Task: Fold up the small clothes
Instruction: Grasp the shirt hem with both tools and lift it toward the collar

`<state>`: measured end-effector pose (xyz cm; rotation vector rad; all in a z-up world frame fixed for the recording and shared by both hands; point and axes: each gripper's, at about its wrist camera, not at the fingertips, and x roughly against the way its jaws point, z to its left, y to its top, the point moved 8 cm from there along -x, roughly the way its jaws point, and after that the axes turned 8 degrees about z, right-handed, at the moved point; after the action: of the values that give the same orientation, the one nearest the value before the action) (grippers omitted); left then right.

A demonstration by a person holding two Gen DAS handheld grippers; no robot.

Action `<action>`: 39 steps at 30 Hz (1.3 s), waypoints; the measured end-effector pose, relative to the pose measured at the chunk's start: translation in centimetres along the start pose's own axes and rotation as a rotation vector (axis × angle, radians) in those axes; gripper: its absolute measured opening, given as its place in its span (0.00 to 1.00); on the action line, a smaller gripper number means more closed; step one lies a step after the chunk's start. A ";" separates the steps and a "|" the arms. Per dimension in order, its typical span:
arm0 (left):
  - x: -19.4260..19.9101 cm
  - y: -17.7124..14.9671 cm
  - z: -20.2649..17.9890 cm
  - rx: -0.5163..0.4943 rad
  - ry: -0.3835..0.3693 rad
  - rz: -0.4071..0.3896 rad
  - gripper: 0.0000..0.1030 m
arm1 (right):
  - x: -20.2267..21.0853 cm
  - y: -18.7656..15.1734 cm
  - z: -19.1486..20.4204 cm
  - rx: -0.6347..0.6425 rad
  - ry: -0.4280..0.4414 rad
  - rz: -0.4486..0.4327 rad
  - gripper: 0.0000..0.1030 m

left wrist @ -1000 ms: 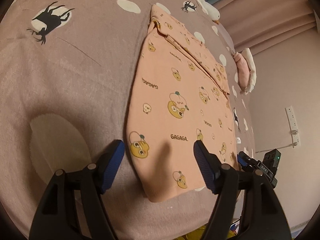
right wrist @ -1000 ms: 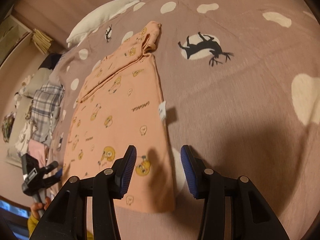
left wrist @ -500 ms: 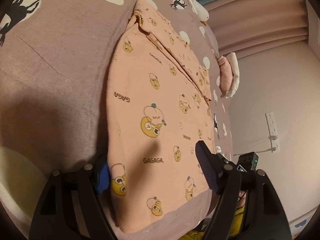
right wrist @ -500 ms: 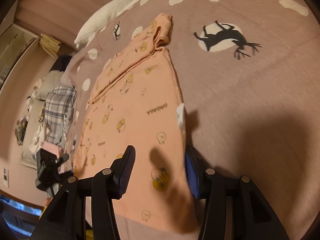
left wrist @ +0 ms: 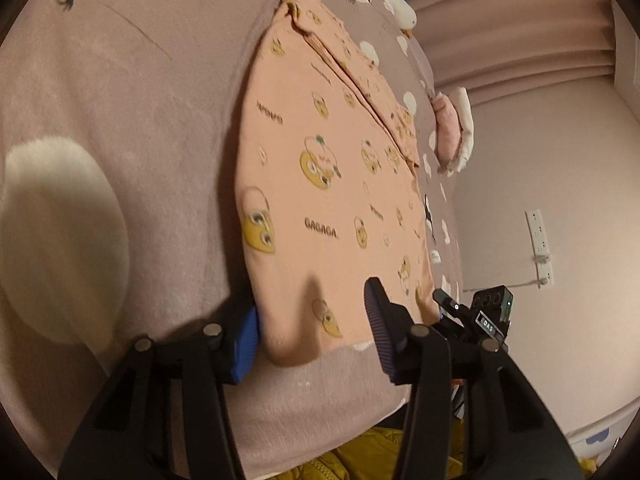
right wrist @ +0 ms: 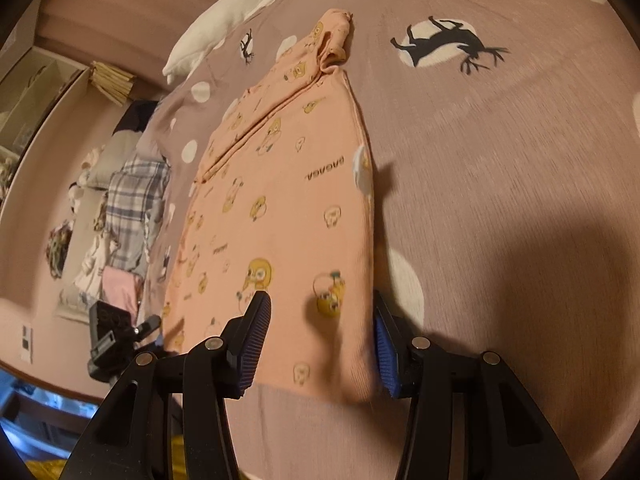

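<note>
**Peach top, both grippers at its near hem corners**

Peach cotton garment, a child's top printed with yellow cartoon faces, lies flat on a mauve bedspread with cream spots and black deer silhouettes. Sleeves are folded in over the body; collar points away.

Left gripper: blue pads straddle the near left hem corner. Left pad is half tucked under the cloth edge, right pad rests over the fabric. Jaws have just been closing, with the hem between them; whether the pads press the cloth I cannot tell.

Right gripper: fingers apart, straddling the near right hem corner. Right pad sits just outside the fabric's side edge, left pad over the cloth. Grip unconfirmed.

Each gripper shows in the other's view at the opposite corner. Yellow fabric below the bed edge.

Farther off: white side tag on the garment's right edge; plaid cloth and pink items off the bed's left; white pillow at the head; pink curtain and wall socket strip on the right.

Change versus a second ago: both grippers sat short of the hem, left jaws wider; now the hem lies between the pads.

Readable print: "GAGAGA." on the garment.
</note>
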<state>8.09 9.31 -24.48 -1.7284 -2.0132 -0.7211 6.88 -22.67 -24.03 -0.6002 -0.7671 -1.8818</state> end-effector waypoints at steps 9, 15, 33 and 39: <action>0.0 1.5 1.4 0.092 -0.014 -0.021 0.23 | -0.8 0.7 0.2 0.009 -0.051 -0.021 0.33; 0.0 1.5 1.7 0.090 0.003 -0.011 0.07 | -0.7 0.7 -1.0 -0.012 -0.066 -0.031 0.07; 0.3 6.1 -4.2 0.019 -0.252 -0.080 0.06 | 0.7 4.7 4.8 -0.004 0.353 -0.159 0.06; 1.7 8.6 -6.7 0.003 -0.371 -0.136 0.06 | 2.8 7.1 6.7 0.000 0.526 -0.257 0.06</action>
<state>16.00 7.49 -17.04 -1.8457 -2.3932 -0.4602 12.77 -21.75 -15.78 0.0106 -0.5108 -2.1428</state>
